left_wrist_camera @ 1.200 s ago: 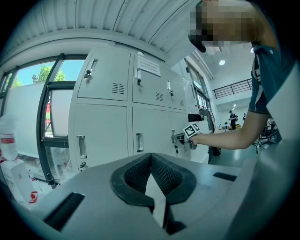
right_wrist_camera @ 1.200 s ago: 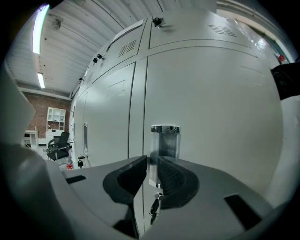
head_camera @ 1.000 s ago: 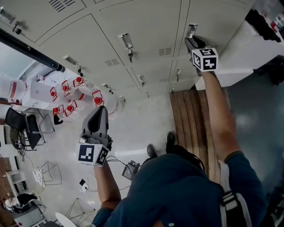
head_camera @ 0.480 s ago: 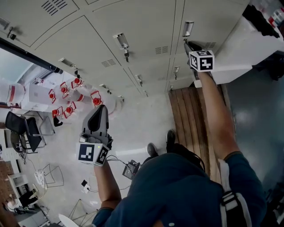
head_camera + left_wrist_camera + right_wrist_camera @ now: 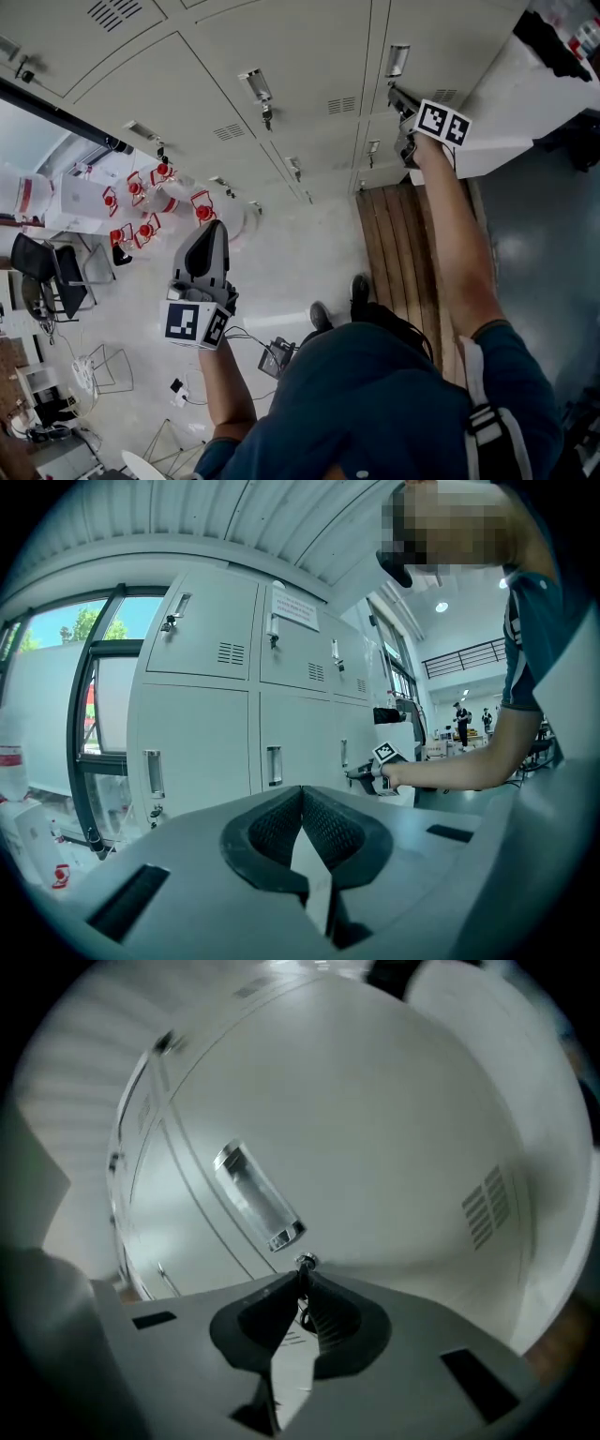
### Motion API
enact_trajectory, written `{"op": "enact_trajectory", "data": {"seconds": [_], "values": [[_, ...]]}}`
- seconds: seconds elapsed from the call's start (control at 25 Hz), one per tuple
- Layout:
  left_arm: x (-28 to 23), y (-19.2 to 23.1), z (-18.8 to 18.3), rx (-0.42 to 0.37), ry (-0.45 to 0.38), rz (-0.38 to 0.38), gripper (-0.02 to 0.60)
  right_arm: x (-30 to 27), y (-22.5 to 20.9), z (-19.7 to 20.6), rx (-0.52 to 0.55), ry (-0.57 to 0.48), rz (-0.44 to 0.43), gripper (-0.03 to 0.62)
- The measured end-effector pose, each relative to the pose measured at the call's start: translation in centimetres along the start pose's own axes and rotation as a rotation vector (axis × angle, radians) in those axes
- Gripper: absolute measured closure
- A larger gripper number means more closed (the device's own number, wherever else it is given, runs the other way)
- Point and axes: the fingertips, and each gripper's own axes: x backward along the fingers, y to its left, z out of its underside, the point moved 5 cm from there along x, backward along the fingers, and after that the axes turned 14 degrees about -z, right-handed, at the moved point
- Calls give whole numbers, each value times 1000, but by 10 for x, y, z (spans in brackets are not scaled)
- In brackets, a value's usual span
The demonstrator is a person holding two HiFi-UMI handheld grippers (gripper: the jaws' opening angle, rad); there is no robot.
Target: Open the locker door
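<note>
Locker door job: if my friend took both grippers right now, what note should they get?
Left gripper: shut, empty, held back from the lockers.
Right gripper: up at the door, jaws closing on the small dark key that sits in the round lock just below the silver handle.
Pale grey metal locker door: looks shut, flush with its neighbours.
Done: the key is reached and pinched.
Left: probably turn the key, then pull the door open.
</note>
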Motion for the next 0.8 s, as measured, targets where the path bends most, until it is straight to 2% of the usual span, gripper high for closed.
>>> {"op": "enact_trajectory", "data": {"seconds": [0.08,0.28,0.4,0.48,0.6,0.72,0.8], "values": [[0,-1,-1,1,-3,2,565,2,-4,2,-197,-91,-77,539],[2,-3,-1,0,-4,-1,565,4,-13,10,-599,-254,-231,542],[3,-4,-1,0,-2,-1,565,5,-17,15,-790,-319,-295,543],[3,-5,0,0,-3,-1,565,5,-19,19,-878,-347,-322,543],[2,-8,-1,-1,-5,2,565,4,-21,20,-916,-363,-337,542],[3,-11,-2,-2,-7,4,565,8,-22,18,-783,-316,-272,535],[4,-13,-3,-3,-9,5,565,14,-26,14,-613,-255,-181,401]]}}
